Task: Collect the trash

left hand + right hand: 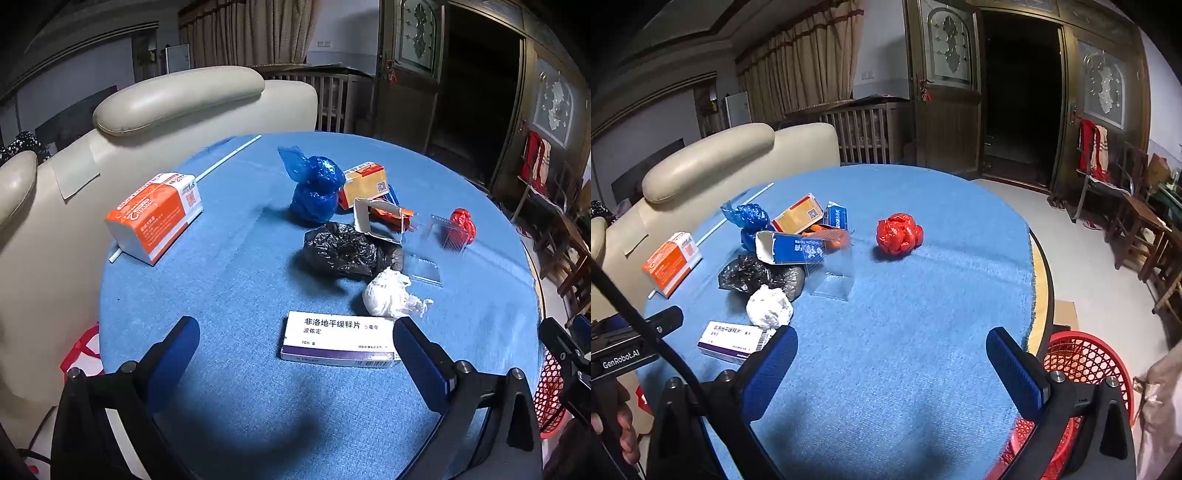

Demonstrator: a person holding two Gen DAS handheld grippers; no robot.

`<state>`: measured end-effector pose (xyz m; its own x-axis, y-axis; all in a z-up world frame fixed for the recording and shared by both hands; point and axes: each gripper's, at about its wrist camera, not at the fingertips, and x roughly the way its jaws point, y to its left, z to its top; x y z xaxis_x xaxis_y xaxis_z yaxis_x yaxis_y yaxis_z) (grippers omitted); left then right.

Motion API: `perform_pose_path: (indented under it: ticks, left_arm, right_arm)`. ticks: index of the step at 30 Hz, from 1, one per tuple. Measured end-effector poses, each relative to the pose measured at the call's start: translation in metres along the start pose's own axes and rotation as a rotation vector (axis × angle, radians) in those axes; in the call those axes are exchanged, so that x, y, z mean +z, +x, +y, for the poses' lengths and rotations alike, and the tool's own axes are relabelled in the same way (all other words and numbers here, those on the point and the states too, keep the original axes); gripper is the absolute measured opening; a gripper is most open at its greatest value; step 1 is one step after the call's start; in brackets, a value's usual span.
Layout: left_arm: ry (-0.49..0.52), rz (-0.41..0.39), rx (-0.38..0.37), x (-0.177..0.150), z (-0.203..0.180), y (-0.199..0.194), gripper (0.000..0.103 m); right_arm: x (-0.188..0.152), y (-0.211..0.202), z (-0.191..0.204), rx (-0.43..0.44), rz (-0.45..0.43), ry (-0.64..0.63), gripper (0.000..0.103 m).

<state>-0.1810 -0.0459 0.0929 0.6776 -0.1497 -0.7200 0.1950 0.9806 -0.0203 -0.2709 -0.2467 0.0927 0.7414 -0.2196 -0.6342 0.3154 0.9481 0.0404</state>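
Observation:
Trash lies scattered on a round table under a blue cloth (pixel 236 280). Nearest is a white and purple medicine box (pixel 338 339) (pixel 733 341), lying just ahead of my open left gripper (pixel 295 354). Beyond it sit a crumpled white paper wad (pixel 388 293) (pixel 769 307), a black plastic bag (pixel 345 249) (pixel 753 275), a blue plastic bag (pixel 314 188) (pixel 748 219), an opened blue carton (pixel 792 248), a yellow box (pixel 364 182) (pixel 798 214) and a red plastic ball (pixel 461 223) (pixel 899 233). My right gripper (pixel 892 365) hangs open over bare cloth, empty.
An orange and white box (pixel 153 216) (pixel 672 262) lies on a white straw (pixel 229 157) at the left. A clear plastic tray (pixel 834 273) sits mid-table. A red mesh basket (pixel 1078 365) stands below the table's right edge. A beige sofa (pixel 177 99) backs the table.

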Motion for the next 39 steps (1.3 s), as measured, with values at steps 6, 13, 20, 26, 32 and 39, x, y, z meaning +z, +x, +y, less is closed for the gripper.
perform_pose_path:
  ticks: [6,13,20,26,32,39]
  left_arm:
    - [0.006,0.0,0.006,-0.001,0.0,-0.001,0.103]
    - [0.016,-0.001,0.01,0.0,-0.001,-0.003,0.103]
    - [0.025,-0.005,0.018,0.001,-0.003,-0.006,0.103]
    - [0.03,-0.009,0.023,0.0,-0.003,-0.008,0.103]
    - [0.031,-0.01,0.025,0.0,-0.002,-0.009,0.103]
    - [0.038,-0.016,0.028,0.0,-0.003,-0.012,0.103]
  right_arm:
    - [0.0,-0.003,0.0,0.004,0.003,0.001,0.103]
    - [0.001,-0.002,-0.003,0.001,0.004,0.007,0.103]
    - [0.001,-0.004,-0.002,-0.003,-0.006,0.007,0.103]
    - [0.002,-0.004,-0.003,-0.007,-0.006,0.004,0.103]
    - [0.002,-0.007,-0.003,-0.01,-0.018,0.001,0.103]
    - [0.003,-0.009,-0.004,0.001,0.003,0.014,0.103]
